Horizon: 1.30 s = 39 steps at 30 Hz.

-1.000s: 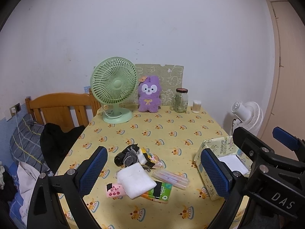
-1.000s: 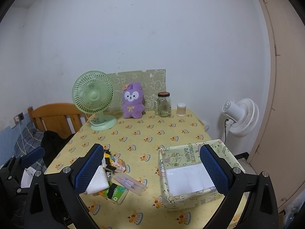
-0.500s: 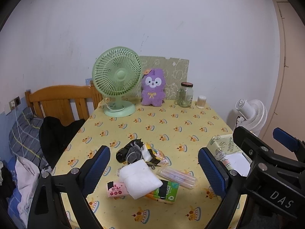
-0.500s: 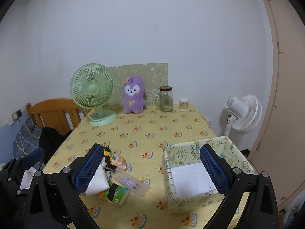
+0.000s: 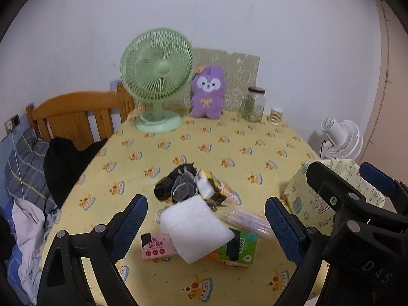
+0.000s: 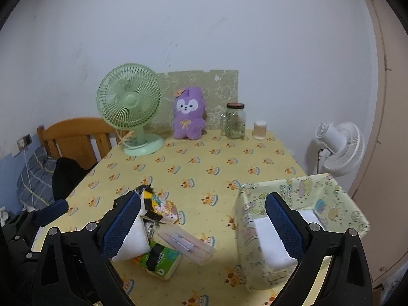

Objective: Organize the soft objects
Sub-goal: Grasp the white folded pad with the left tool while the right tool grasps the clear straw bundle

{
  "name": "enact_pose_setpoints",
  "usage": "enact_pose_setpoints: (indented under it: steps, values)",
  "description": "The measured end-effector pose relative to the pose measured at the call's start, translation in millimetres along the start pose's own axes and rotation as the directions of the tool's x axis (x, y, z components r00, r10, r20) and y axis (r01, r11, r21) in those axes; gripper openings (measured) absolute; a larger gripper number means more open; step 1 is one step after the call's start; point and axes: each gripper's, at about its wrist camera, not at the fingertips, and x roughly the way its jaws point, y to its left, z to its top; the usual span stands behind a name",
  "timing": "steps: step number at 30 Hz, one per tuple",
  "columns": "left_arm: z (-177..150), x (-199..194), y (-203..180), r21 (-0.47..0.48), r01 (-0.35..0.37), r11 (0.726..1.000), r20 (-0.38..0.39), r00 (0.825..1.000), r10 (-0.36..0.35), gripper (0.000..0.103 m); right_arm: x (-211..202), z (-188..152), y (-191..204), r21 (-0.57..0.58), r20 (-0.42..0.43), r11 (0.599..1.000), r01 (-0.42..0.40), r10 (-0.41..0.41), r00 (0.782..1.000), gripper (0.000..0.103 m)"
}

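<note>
white pouch [image 5: 196, 227] atop pile, beside patterned box [image 6: 301, 219]

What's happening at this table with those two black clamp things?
A person holds a two-finger gripper in each hand over a yellow table. The left gripper and the right gripper are both open and empty. The left one points at a pile with a white pouch on top and a dark bundle behind. A patterned fabric box waits to the right. Nothing has been picked up.
</note>
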Motion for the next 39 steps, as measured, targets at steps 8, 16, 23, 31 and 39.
enact_pose_setpoints:
  steps: [8, 16, 23, 31, 39]
  values:
    - [-10.2, 32.2, 12.1, -0.016, -0.023, 1.000, -0.081, 0.996, 0.021, 0.094, 21.9, -14.0, 14.3, -0.026, -0.019, 0.999, -0.041, 0.040, 0.999, 0.096]
    - [-22.4, 64.4, 17.5, -0.029, -0.030, 0.999, -0.169, 0.985, 0.024, 0.094, 63.1, -27.1, 21.4, -0.031, -0.117, 0.998, -0.063, 0.059, 0.991, 0.096]
    - [-30.3, 81.4, 15.9, -0.023, -0.032, 0.999, -0.208, 0.978, 0.027, 0.094, 90.0, -36.9, 24.6, -0.026, -0.183, 0.997, -0.076, 0.070, 0.981, 0.091]
    - [-35.4, 95.4, 12.9, 0.004, -0.046, 0.999, -0.229, 0.972, 0.046, 0.094, 113.6, -46.9, 22.6, -0.015, -0.255, 0.996, -0.089, 0.083, 0.963, 0.091]
    - [-42.7, 108.7, 4.4, 0.032, -0.049, 0.998, -0.263, 0.963, 0.055, 0.088, 143.9, -61.9, 16.4, 0.022, -0.385, 0.998, -0.055, 0.059, 0.921, 0.082]
